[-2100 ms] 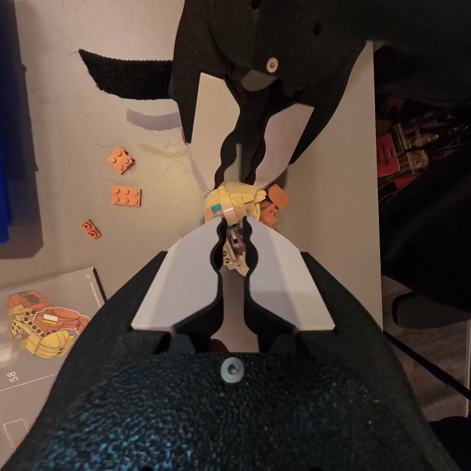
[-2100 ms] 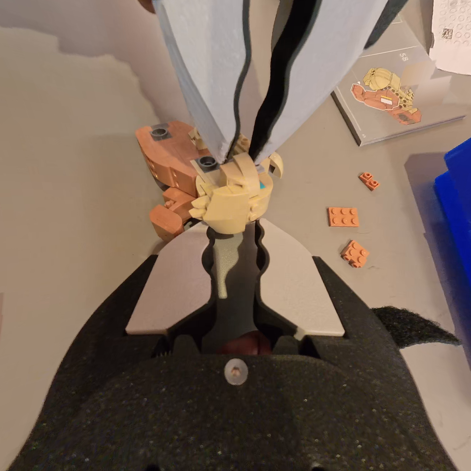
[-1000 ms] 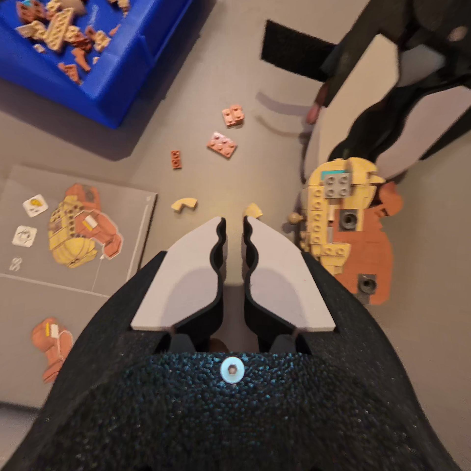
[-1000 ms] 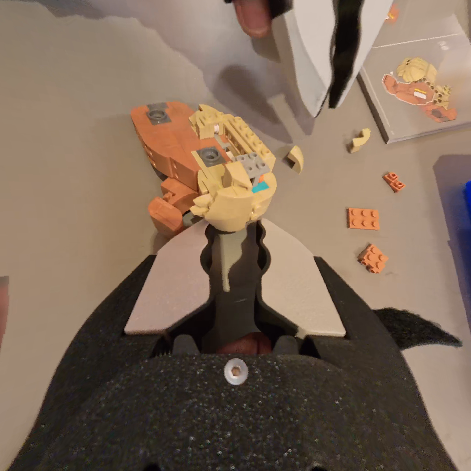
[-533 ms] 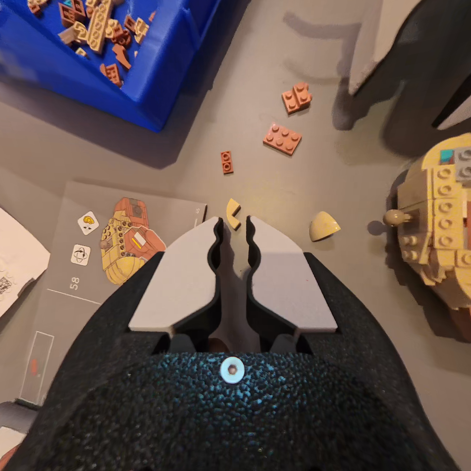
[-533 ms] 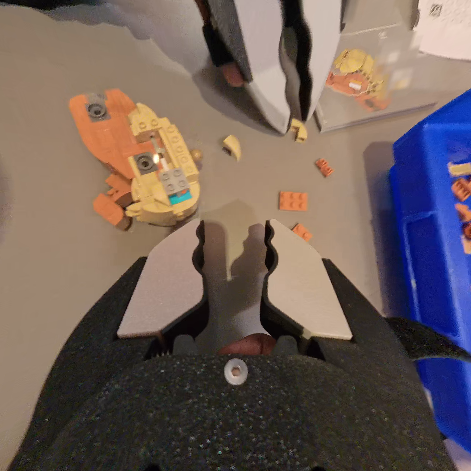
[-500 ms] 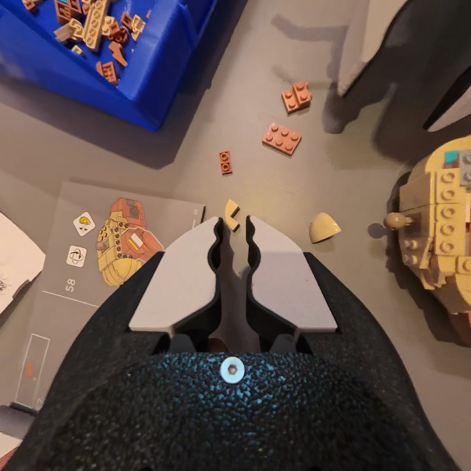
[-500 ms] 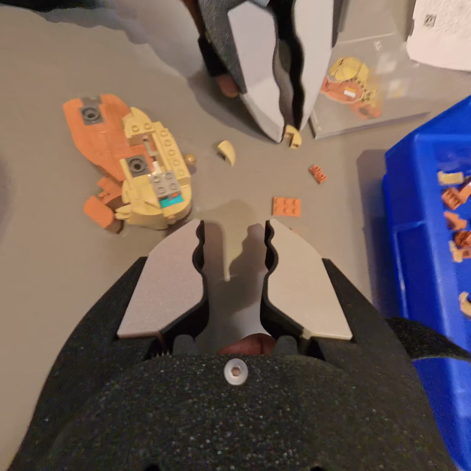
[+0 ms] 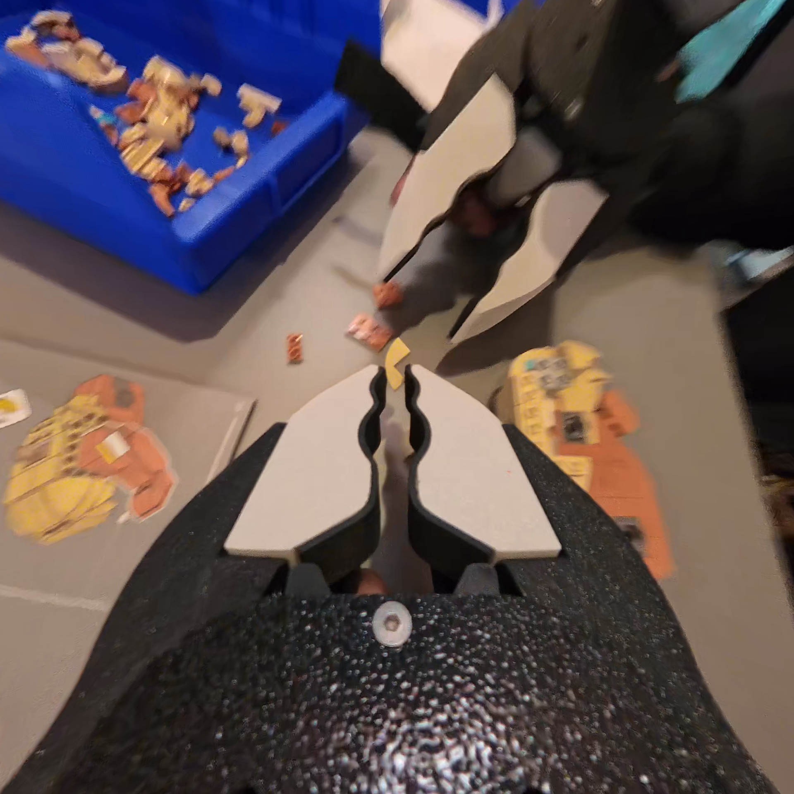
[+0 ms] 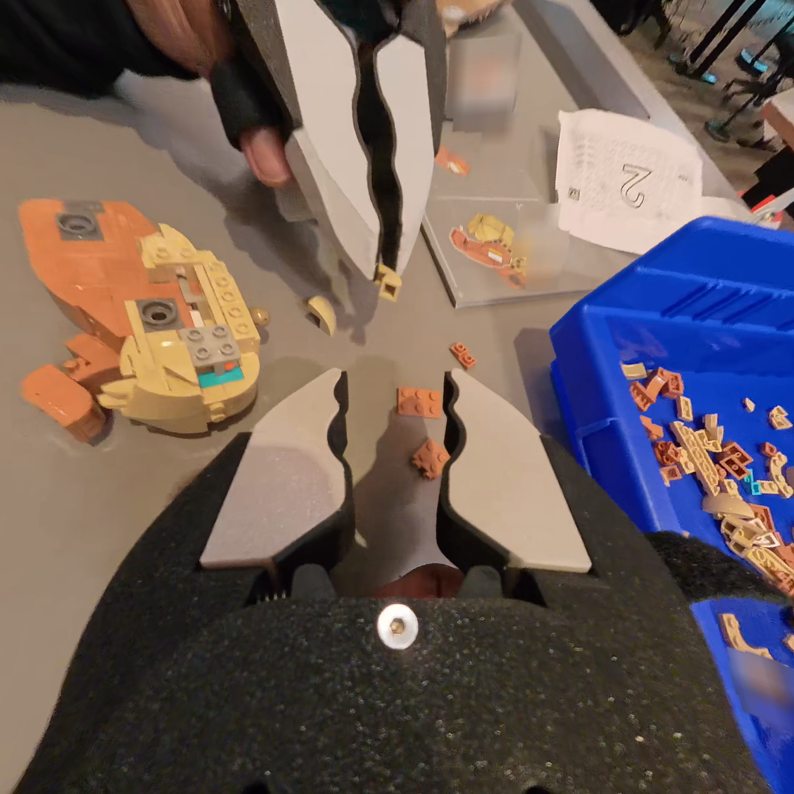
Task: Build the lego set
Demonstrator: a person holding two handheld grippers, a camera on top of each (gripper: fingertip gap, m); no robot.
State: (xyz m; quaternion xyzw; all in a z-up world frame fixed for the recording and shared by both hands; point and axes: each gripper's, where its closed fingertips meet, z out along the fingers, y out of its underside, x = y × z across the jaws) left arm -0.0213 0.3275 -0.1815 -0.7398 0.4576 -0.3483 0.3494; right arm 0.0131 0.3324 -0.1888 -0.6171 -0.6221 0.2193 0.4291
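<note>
The tan and orange lego model (image 10: 150, 326) lies on the grey table and also shows in the left wrist view (image 9: 558, 412). My left gripper (image 9: 393, 371) is shut on a small tan curved piece (image 9: 395, 361). The right wrist view shows this gripper (image 10: 386, 270) pinching the piece (image 10: 389, 288) just above the table. My right gripper (image 10: 393, 380) is open and empty, hovering over an orange plate (image 10: 419, 401) and a small orange brick (image 10: 429, 457). A tan dome piece (image 10: 322, 311) lies loose between the model and the left gripper.
A blue bin (image 10: 687, 300) with several loose tan and orange pieces stands at the right, and also shows in the left wrist view (image 9: 266, 206). An instruction booklet (image 10: 485, 253) and a white paper bag (image 10: 623, 180) lie behind. A tiny orange plate (image 10: 463, 355) lies near the bin. There is about 4 cm between the tips of the two grippers. About 4 cm separates my right fingertips from the orange plate (image 10: 419, 401). Look for it in the left wrist view (image 9: 370, 330) too.
My left gripper left the model, moved to the tan curved piece and closed on it. My right gripper let go of the model, opened wider and moved right over the orange plates.
</note>
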